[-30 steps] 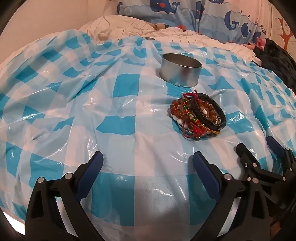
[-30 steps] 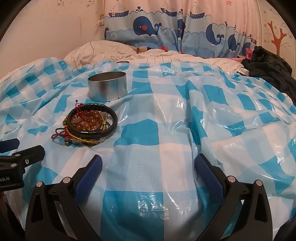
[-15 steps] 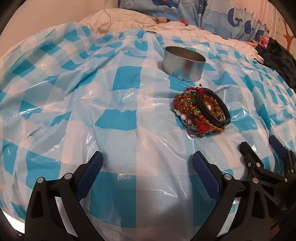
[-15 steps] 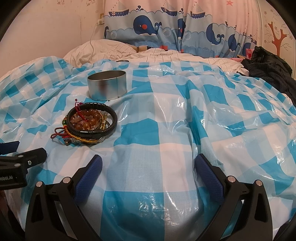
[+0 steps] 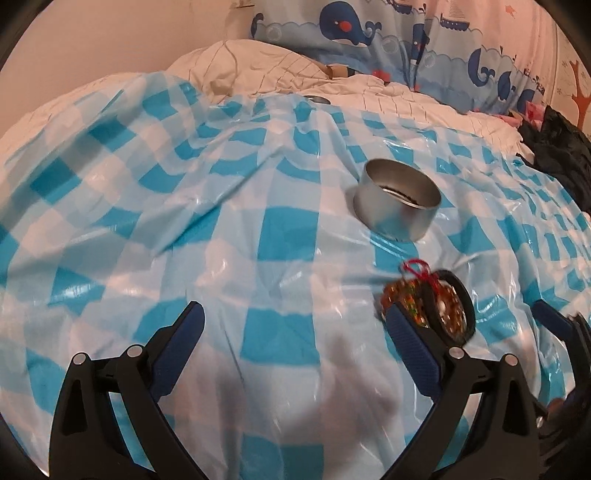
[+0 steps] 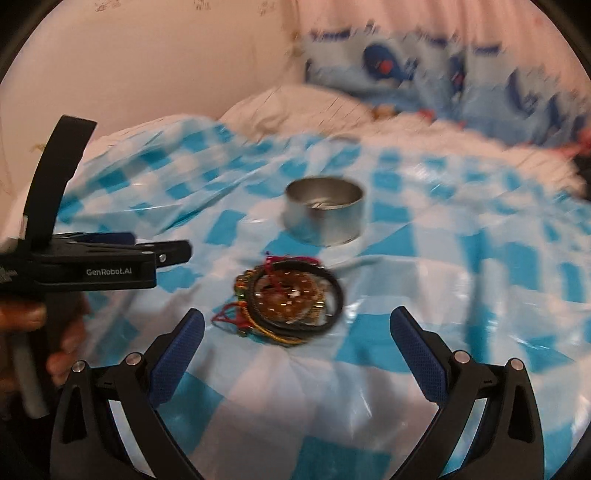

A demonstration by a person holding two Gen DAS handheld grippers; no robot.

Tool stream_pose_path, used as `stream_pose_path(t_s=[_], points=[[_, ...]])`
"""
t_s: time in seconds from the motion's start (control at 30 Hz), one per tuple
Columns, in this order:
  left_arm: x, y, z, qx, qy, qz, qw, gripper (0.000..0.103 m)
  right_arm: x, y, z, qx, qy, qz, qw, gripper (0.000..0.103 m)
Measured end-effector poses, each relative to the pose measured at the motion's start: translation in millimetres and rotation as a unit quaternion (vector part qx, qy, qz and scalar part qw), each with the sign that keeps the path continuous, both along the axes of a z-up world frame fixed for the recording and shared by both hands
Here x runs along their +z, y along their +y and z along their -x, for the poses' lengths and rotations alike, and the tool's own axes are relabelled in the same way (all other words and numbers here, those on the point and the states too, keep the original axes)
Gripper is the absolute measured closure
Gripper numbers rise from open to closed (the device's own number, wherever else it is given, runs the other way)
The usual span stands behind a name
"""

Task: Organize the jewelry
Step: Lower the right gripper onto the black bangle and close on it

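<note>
A heap of bracelets [image 6: 290, 301], with amber beads, black bands and red and yellow cords, lies on the blue-and-white checked plastic sheet [image 6: 424, 280]. My right gripper [image 6: 295, 332] stands open just in front of the heap. Behind it sits a round metal tin [image 6: 324, 214], open at the top. In the left wrist view the bracelets [image 5: 430, 306] lie by the right fingertip of my open left gripper [image 5: 295, 332], partly hidden behind it, and the tin [image 5: 399, 199] is farther back. The left gripper [image 6: 147, 254] also shows at the left of the right wrist view, held by a hand [image 6: 40, 332].
The sheet covers a soft bed with white bedding [image 5: 266, 74] and whale-print pillows [image 5: 369, 33] at the back. A small round metal lid [image 5: 317, 99] lies at the sheet's far edge. Dark clothing [image 5: 557, 147] sits far right.
Both grippers have swung. The right one turned left and moved in so the bracelets now lie centred before it. The left view moved closer and the bracelets slid toward its right fingertip.
</note>
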State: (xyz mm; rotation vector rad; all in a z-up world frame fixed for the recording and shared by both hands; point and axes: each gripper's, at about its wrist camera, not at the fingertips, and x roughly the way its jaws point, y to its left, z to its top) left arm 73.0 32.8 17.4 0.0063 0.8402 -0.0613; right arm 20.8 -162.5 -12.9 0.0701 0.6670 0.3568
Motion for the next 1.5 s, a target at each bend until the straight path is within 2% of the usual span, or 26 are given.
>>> stream_pose_path(t_s=[0.07, 0.1, 0.13, 0.2, 0.27, 0.33, 0.4, 0.53, 0.6, 0.73, 0.8, 0.9, 1.0, 1.03, 1.07, 1.1, 1.13, 1.33, 1.5], points=[[4, 2, -4, 0.003, -0.003, 0.004, 1.0000, 0.009, 2, 1, -10, 0.021, 0.019, -0.009, 1.000, 0.007], [5, 4, -6, 0.007, -0.002, 0.011, 0.9999, 0.008, 4, 0, -15, 0.033, 0.028, -0.019, 0.999, 0.013], [5, 6, -7, 0.012, -0.001, 0.019, 0.9997, 0.008, 4, -3, -17, 0.041, 0.036, -0.031, 0.998, 0.025], [4, 11, -8, 0.021, 0.007, 0.038, 0.9990, 0.008, 0, -7, -24, 0.043, 0.058, -0.049, 0.996, 0.037], [2, 14, -7, 0.024, 0.012, 0.049, 0.9985, 0.008, -7, -12, -29, 0.038, 0.078, -0.070, 0.994, 0.037], [1, 14, -5, 0.026, 0.012, 0.053, 0.9982, 0.008, -12, -15, -32, 0.034, 0.093, -0.084, 0.992, 0.043], [2, 13, -2, 0.023, 0.011, 0.056, 0.9981, 0.008, -13, -16, -35, 0.019, 0.093, -0.076, 0.993, 0.044], [3, 10, 2, 0.017, 0.008, 0.058, 0.9981, 0.008, -25, -26, -47, -0.007, 0.117, -0.089, 0.989, 0.062], [2, 8, 2, 0.015, 0.011, 0.058, 0.9981, 0.008, -31, -26, -54, -0.012, 0.131, -0.093, 0.987, 0.067], [0, 6, 1, 0.013, 0.016, 0.056, 0.9982, 0.008, -36, -25, -63, -0.029, 0.136, -0.093, 0.986, 0.072], [-1, 5, 1, 0.012, 0.018, 0.056, 0.9982, 0.008, -38, -30, -63, -0.029, 0.142, -0.119, 0.982, 0.072], [-2, 5, 1, 0.011, 0.021, 0.058, 0.9980, 0.008, -42, -42, -63, -0.024, 0.158, -0.184, 0.970, 0.072], [-3, 2, 0, 0.008, 0.024, 0.057, 0.9980, 0.008, -46, -45, -65, -0.021, 0.173, -0.221, 0.960, 0.072], [-3, 2, 0, 0.007, 0.025, 0.057, 0.9981, 0.008, -47, -46, -65, -0.021, 0.174, -0.224, 0.959, 0.074], [-4, 1, -1, 0.005, 0.026, 0.056, 0.9981, 0.008, -45, -45, -64, -0.023, 0.172, -0.220, 0.960, 0.079], [-4, 0, -1, 0.004, 0.026, 0.056, 0.9981, 0.008, -44, -44, -63, -0.029, 0.168, -0.210, 0.963, 0.090], [-5, -1, -1, 0.004, 0.027, 0.055, 0.9981, 0.008, -41, -44, -61, -0.030, 0.159, -0.206, 0.965, 0.092], [-5, -1, -1, 0.004, 0.028, 0.055, 0.9981, 0.008, -20, -44, -45, -0.017, 0.109, -0.197, 0.974, 0.094], [-5, 3, -1, 0.008, 0.026, 0.055, 0.9981, 0.008, 1, -56, -32, -0.031, 0.069, -0.194, 0.978, 0.094]])
